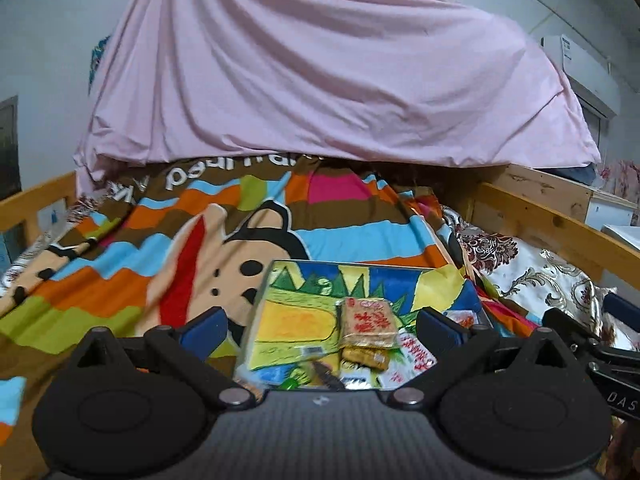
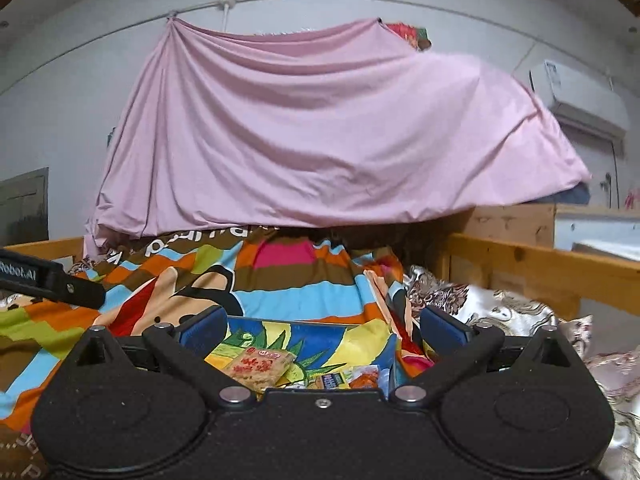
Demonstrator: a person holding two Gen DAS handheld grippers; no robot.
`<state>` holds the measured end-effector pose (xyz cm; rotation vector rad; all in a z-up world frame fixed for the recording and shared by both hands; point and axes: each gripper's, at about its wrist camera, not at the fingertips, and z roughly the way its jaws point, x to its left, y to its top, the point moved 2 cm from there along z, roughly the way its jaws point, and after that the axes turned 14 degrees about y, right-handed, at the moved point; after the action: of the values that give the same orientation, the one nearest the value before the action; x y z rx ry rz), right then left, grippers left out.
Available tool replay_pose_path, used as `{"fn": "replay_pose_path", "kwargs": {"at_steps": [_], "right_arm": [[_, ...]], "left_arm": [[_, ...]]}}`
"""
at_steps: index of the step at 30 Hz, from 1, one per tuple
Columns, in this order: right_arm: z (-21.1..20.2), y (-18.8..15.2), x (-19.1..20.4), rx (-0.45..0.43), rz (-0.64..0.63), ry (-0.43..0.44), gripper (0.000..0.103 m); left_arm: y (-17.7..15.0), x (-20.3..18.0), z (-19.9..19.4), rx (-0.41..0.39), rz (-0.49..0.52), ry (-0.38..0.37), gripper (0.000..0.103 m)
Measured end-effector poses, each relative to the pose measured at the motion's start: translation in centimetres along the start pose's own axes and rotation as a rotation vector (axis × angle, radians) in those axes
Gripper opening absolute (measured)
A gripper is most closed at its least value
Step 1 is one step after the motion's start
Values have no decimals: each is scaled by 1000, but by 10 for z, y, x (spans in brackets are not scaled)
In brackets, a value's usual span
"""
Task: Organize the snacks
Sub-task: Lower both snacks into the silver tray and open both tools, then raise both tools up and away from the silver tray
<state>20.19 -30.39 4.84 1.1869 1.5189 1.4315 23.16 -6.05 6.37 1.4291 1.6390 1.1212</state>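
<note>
Nearest to me in each wrist view, the black housing and 2 blue-padded fingers of my own tools. Item 1: my left gripper (image 1: 322, 330), jaws spread wide, nothing between the pads. Item 2: my right gripper (image 2: 323, 330), jaws likewise fully apart and empty; its black body also shows at the right edge of the left view. Item 3: a shallow box (image 1: 276, 280) with a bright green, yellow and blue printed lining, lying on the bed just beyond both sets of fingers. Item 4: a clear-wrapped tan biscuit pack (image 1: 369, 322) with red characters, resting inside the box near its middle, on top of other wrappers. Item 5: several small snack packets (image 1: 416, 360), white, yellow and red, loose in the box's near end. Item 6: a striped cartoon blanket (image 1: 120, 264) under the box. Item 7: a pink sheet (image 1: 320, 80) hung behind. Item 8: a wooden bed rail (image 1: 552, 224) at the right.
</note>
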Motion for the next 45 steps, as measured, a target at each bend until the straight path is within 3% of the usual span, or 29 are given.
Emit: {"fn": "replay_pose_path", "kwargs": {"at_steps": [10, 19, 30, 38, 45], "right_arm": [[-59, -12, 40, -12, 3, 45, 102], [-67, -31, 81, 90, -2, 76, 102], [-49, -54, 120, 196, -117, 145, 102], [-29, -72, 130, 260, -157, 172, 102], [-13, -86, 141, 313, -206, 207, 102]], "left_arm": [[-31, 52, -46, -13, -2, 17, 102], [-66, 78, -64, -13, 64, -7, 102], [-88, 93, -41, 54, 86, -59, 102], [-98, 93, -14, 47, 157, -74, 102], [-102, 102, 8, 31, 153, -92, 102]]}}
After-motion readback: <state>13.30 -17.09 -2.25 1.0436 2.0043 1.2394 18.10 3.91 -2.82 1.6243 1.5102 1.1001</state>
